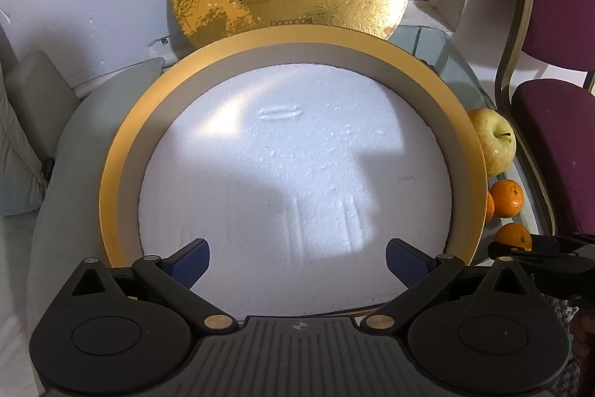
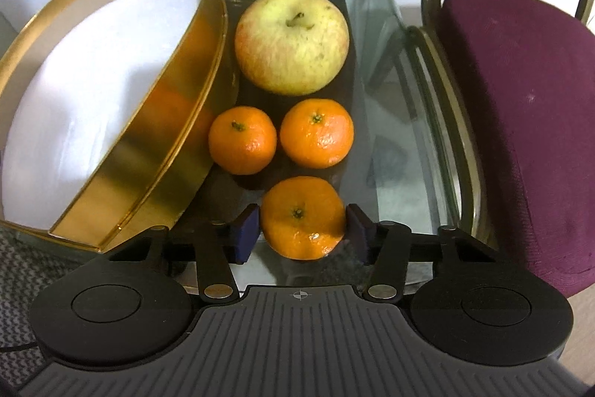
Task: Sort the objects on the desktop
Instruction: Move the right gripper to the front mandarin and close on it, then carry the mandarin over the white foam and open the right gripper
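Right gripper (image 2: 303,233) pads flank nearest tangerine (image 2: 302,217) on glass table (image 2: 386,151), right pad touching, left barely apart; grip uncertain. Left gripper (image 1: 297,261) spread wide, empty, over gold box (image 1: 122,151). Maroon chair (image 2: 520,121) beside.

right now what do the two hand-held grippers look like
Both look alike. The left hand-held gripper and right hand-held gripper each have a ribbed dark grey body with a small crosshair mark, two round black discs, black linkage arms on brass-coloured pivot pins, and dark blue textured finger pads. No sleeve is clearly visible.
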Demonstrator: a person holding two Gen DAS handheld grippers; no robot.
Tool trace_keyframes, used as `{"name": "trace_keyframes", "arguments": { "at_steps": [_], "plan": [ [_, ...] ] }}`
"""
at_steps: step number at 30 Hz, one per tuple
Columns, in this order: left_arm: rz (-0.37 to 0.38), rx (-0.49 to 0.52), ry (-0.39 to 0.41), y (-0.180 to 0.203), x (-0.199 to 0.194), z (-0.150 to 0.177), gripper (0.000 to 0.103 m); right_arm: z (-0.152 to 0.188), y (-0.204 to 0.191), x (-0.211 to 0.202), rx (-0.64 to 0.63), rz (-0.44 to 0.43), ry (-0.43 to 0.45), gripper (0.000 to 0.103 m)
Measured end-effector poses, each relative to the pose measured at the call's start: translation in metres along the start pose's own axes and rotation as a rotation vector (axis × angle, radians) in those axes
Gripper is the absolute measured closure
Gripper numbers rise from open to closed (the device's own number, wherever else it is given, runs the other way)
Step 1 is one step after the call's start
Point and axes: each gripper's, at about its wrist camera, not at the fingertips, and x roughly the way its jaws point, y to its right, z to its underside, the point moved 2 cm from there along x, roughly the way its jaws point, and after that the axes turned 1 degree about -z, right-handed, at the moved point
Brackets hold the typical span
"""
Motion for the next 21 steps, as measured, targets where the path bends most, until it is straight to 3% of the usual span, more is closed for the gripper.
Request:
{"name": "trace_keyframes", "arguments": {
  "at_steps": [11, 16, 21],
  "plan": [
    [-0.010, -0.044, 0.044, -0.028, -0.028, 0.011, 0.002, -0.004, -0.003, -0.034, 0.031, 0.012, 0.064, 0.054],
    [-0.042, -0.122, 0.123, -0.067, -0.054, 0.013, 0.002, -0.017, -0.017, -0.076, 0.024, 0.000, 0.158, 0.054],
    [-0.112, -0.206, 0.164, -0.117, -0.066, 0.026, 0.002, -0.036, -0.055, -0.106, -0.053, -0.030, 0.246, 0.054]
  ]
}}
